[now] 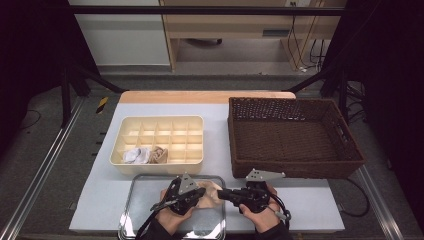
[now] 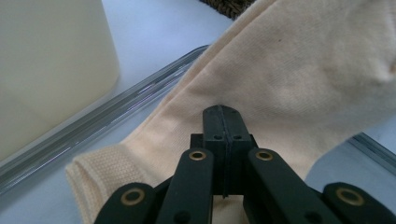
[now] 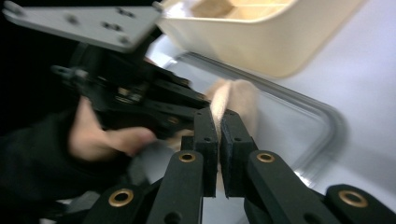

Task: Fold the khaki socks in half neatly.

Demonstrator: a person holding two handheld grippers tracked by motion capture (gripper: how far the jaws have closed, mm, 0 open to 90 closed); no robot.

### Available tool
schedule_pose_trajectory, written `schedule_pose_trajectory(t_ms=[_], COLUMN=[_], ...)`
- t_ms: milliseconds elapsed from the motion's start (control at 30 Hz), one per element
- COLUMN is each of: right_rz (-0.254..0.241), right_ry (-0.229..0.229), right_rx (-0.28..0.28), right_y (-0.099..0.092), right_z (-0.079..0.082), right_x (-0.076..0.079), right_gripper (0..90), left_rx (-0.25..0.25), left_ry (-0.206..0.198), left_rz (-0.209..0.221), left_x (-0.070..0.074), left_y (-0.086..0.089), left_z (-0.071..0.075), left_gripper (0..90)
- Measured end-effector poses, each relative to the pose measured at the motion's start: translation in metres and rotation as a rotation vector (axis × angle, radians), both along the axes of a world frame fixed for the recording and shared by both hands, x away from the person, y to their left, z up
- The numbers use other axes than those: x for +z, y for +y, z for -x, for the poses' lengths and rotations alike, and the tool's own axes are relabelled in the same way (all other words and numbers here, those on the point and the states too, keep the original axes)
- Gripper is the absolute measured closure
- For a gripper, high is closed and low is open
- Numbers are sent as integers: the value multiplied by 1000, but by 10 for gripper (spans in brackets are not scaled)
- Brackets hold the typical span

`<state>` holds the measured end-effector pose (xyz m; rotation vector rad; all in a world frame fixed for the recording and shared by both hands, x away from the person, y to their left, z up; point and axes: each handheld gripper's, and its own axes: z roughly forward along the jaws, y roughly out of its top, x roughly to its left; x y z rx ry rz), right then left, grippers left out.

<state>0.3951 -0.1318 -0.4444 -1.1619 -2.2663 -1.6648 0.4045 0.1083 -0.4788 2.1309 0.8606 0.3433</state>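
Observation:
A pale cream sock (image 1: 211, 196) is held over the metal tray (image 1: 134, 200) at the table's front edge. My left gripper (image 1: 202, 192) points right and is shut on it; in the left gripper view the black jaws (image 2: 223, 116) pinch the sock (image 2: 303, 70) near its middle, and the ribbed cuff hangs at lower left. My right gripper (image 1: 220, 193) points left, and its jaws (image 3: 217, 116) are shut on a thin fold of the sock (image 3: 238, 95). The two grippers face each other, tips close together.
A cream compartment organizer (image 1: 165, 168) stands just behind the tray, with a white rolled sock (image 1: 136, 155) and a tan one (image 1: 158, 155) in its front cells. A brown wicker basket (image 1: 295, 167) sits at the right. The tray's rim (image 3: 327, 121) curves beside the right gripper.

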Motion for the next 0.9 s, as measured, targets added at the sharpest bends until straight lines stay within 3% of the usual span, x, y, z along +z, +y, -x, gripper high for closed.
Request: schedule_pose_trajectory(t_ms=[167, 267, 400, 633, 767, 900], right_rz=[-24, -15, -5, 3, 2, 2], right_ry=[-15, -12, -19, -17, -18, -23], right_rx=[8, -13, -35, -34, -30, -16], right_y=[5, 2, -2, 1, 4, 10], right_z=[0, -1, -2, -4, -4, -5], right_x=[2, 2, 2, 1, 2, 4], right_gripper=[871, 871, 870, 869, 868, 868], left_rx=[0, 0, 9, 68, 117, 140], left_ry=[1, 16, -3, -43, -42, -39], left_rz=[1, 27, 61, 78, 65, 40], left_x=[0, 4, 14, 28, 26, 21], left_y=[-1, 2, 13, 53, 80, 93], left_z=[1, 0, 3, 13, 17, 21], left_gripper=[898, 897, 881, 891, 897, 897])
